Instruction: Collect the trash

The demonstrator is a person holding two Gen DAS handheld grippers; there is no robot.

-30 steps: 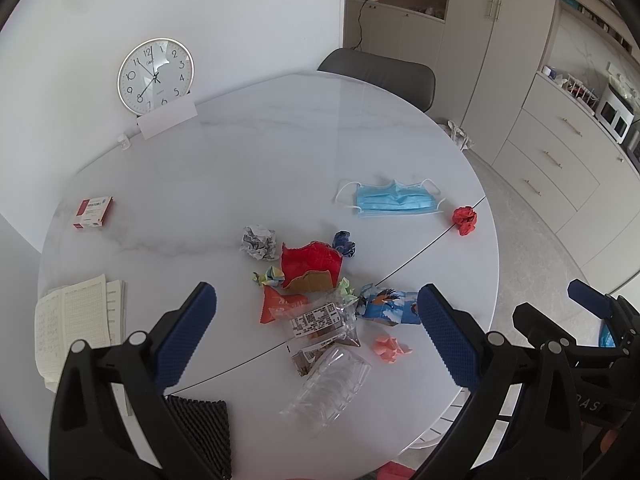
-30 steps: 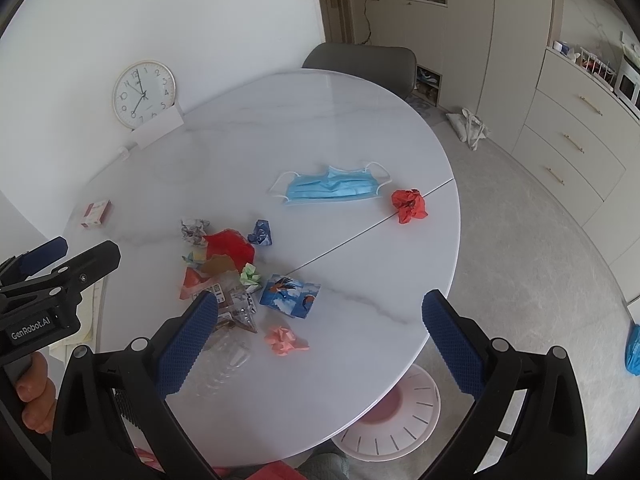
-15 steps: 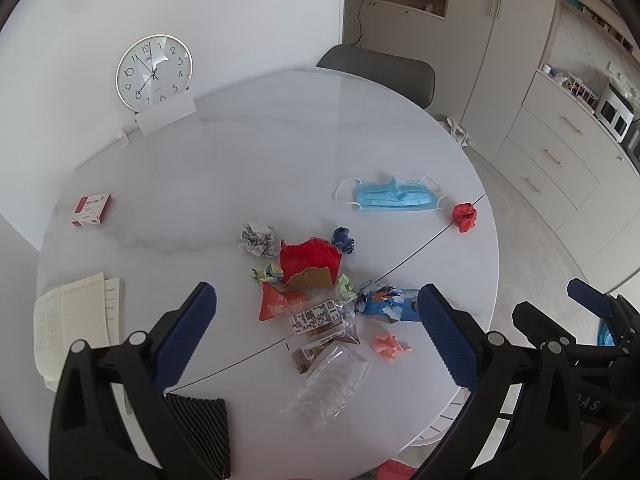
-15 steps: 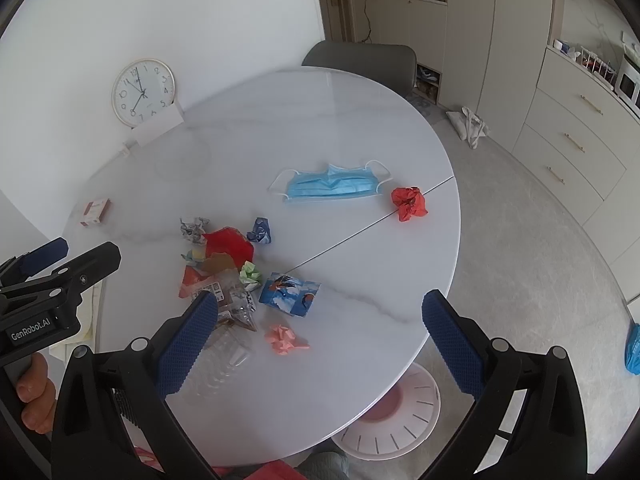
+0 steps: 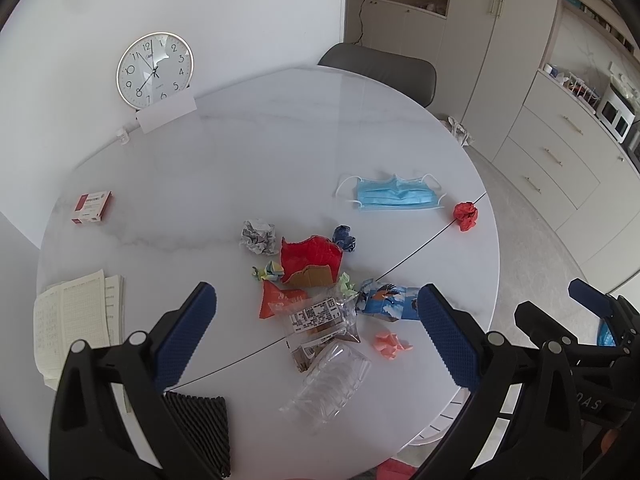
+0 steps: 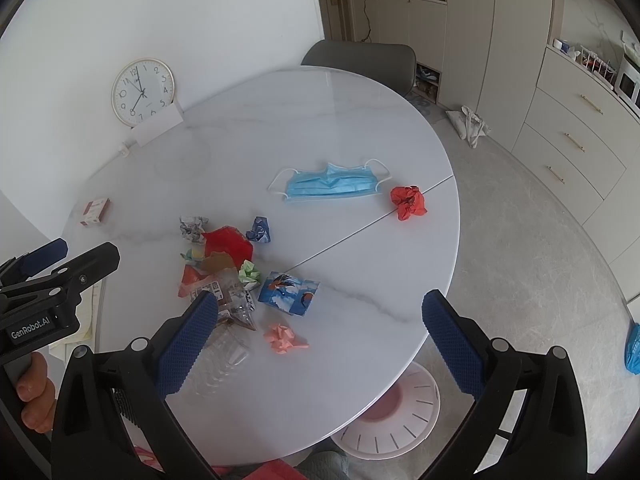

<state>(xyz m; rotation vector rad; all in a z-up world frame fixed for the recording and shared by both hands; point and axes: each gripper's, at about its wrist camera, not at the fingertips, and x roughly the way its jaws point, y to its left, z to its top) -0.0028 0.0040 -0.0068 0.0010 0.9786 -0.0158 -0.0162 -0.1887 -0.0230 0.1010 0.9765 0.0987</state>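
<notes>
Both the left gripper (image 5: 316,312) and the right gripper (image 6: 320,314) are held spread and empty above the table's (image 5: 280,152) near edge, over the heaped trash (image 5: 316,284).

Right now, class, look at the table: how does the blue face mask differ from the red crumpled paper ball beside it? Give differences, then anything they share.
The face mask lies flat and spread out; the red paper ball is scrunched into a lump. The mask is light blue with white ear loops; the ball is plain red. The mask covers more tabletop than the ball. Both rest on the white table, apart from the main pile, untouched by either gripper.
</notes>
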